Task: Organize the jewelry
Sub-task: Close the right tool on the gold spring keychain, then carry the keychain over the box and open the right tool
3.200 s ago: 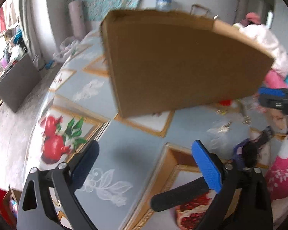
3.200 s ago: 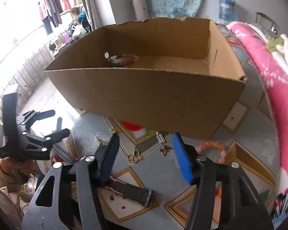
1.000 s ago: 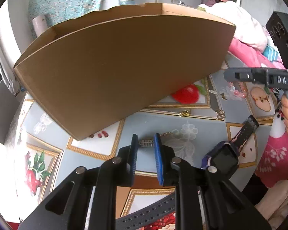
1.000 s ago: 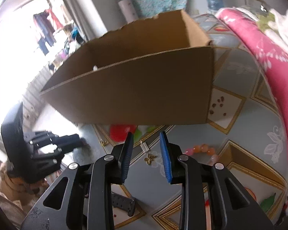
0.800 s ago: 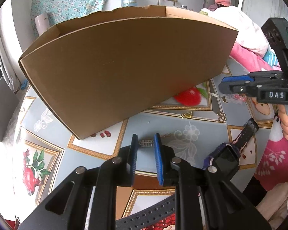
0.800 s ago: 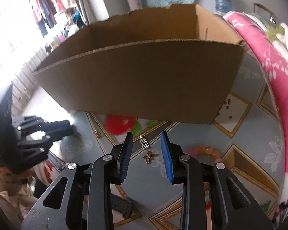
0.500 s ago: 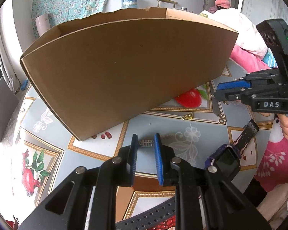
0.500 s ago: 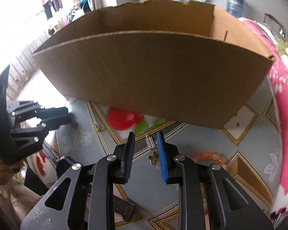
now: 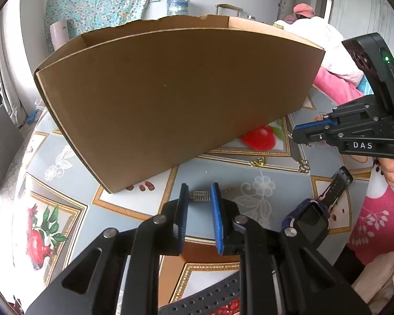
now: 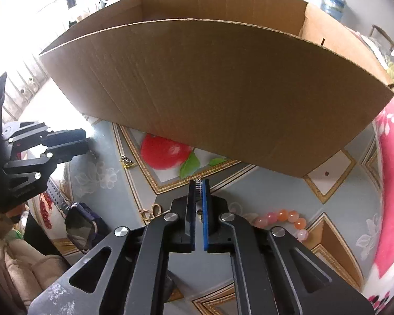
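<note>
Two small silver pieces are sitting in my grippers. My right gripper is pinching a small silver charm at its very tips, just below the middle of the right wrist view, with its pads closed down to a sliver. My left gripper is standing narrow, and a ladder-shaped silver piece is spanning the gap between its pads, low in the middle of the left wrist view; the pads seem to be pressing on its ends.

Through the slit of my right gripper a gold butterfly charm is showing, lying on the worktop. A gold clasp is lying right of centre in the left view, and a pink and orange bead bracelet is curling at lower right of the right view. A dark watch is resting at lower right of the left view. A cardboard box is filling the upper half of both views.
</note>
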### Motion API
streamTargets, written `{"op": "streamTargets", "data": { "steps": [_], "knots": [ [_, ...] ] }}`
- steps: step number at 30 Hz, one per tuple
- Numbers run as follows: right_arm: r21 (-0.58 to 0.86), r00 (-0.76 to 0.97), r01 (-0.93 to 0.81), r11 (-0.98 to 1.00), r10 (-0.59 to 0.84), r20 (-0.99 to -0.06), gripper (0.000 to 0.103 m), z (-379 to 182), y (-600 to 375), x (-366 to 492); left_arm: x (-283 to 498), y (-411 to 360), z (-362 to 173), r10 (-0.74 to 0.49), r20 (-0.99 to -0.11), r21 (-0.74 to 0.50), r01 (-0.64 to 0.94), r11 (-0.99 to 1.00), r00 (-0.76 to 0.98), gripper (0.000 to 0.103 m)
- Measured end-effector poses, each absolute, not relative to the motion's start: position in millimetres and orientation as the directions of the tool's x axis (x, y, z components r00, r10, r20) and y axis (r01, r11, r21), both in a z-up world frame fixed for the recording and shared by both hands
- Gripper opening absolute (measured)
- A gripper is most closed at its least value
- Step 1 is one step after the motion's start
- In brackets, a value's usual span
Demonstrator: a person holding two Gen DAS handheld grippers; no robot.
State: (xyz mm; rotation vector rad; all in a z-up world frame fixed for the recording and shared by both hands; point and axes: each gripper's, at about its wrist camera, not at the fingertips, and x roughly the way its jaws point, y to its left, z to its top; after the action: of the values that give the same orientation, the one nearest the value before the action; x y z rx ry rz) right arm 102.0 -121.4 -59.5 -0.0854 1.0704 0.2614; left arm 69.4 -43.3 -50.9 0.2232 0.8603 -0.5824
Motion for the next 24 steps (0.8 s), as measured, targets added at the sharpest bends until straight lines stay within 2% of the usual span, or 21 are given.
{"op": "streamTargets", "data": {
  "steps": [12,24],
  "knots": [
    [0.090,0.504,-0.207,0.974,0.185,-0.844,0.002,-38,-141,94,68,-31,-43,-0.421,-0.739,-0.069,0.563,0.824,0.526,0.016],
    [0.090,0.627,-0.231,0.969,0.219,-0.748,0.002,14,-139,68,44,-20,6,-0.483,-0.648,-0.074,0.582,0.810,0.590,0.016]
  ]
}}
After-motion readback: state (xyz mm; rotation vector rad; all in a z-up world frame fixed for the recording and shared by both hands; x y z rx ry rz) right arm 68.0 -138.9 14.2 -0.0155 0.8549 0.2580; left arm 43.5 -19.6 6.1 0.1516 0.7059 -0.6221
